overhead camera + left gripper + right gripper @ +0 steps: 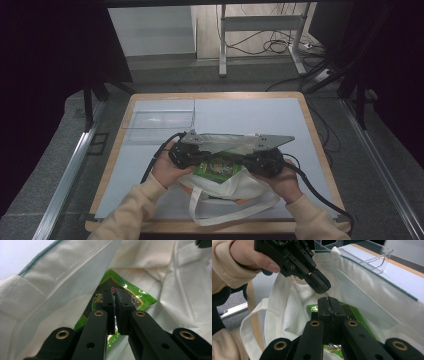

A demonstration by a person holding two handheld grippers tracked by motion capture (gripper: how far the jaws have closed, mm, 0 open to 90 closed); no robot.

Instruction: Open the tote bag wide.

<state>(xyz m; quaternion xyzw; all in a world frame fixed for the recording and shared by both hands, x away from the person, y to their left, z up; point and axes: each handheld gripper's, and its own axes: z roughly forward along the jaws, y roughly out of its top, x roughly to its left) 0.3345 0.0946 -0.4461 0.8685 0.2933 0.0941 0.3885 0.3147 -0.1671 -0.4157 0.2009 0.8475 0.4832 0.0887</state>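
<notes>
Left gripper (192, 159) at 9 o'clock has its jaws pinched together on the green snack packet's (216, 166) edge. The packet sits half inside the white tote bag (227, 187), dead centre. Right gripper (255, 162) at 3 o'clock is clamped too, apparently on the packet. Pushing it fully in is what's left, I'd say.

A clear plastic tray (159, 121) lay at the far left corner of the pale surface (300, 135), and beyond that surface cables (272, 46) trailed across the floor.
</notes>
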